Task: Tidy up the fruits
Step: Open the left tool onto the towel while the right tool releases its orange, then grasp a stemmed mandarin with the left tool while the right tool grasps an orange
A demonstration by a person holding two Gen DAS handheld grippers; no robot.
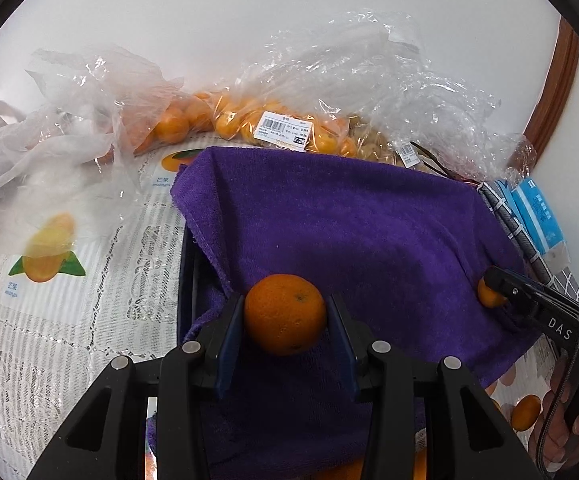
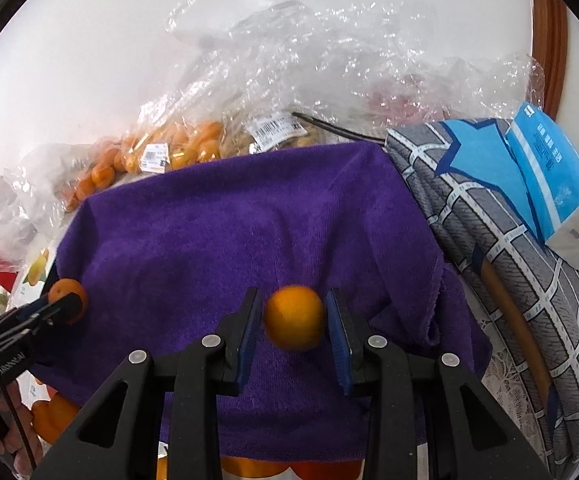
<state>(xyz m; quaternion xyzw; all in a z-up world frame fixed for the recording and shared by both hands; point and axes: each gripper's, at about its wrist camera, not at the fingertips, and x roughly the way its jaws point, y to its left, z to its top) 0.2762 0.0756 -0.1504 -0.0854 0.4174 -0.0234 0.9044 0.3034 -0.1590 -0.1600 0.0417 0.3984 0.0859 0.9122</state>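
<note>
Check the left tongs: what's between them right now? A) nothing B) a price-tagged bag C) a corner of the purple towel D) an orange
D: in the left wrist view the left tongs grip an orange between their blue pads, above the purple towel; the price-tagged bag lies far behind.

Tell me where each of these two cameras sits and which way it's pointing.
Left wrist: rides the left claw, looking forward over its orange and the purple towel; the right claw and a hand show at right.
Right wrist: rides the right claw, which is around a smaller orange; the left claw shows at left.
Shared: towel, bagged oranges, both claws.
</note>
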